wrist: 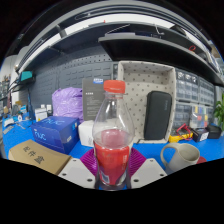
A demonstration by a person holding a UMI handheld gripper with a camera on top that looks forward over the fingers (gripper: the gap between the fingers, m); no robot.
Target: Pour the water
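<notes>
Table point(205, 148) blue, cluttered. Landmark: bottle point(112, 140), clear, red cap, red label, standing upright in middle.
Step judged: bottle picked up, pouring not started. Next move likely: carry bottle to cup, tip slowly, cap may need to come off first.
Blue box point(55, 132) left of bottle.
Cup point(180, 156) right of bottle, near.
Gripper point(112, 172): fingers clenched on bottle, pink pads point(88, 160) pressing both sides.

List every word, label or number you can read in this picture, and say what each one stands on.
None can be read for certain.
Cardboard box: dark marks on top, too blurred.
Blue box: pale print, too small.
Bottle, between the gripper fingers: red band, no readable text.
Dark box: white print, too small.
</notes>
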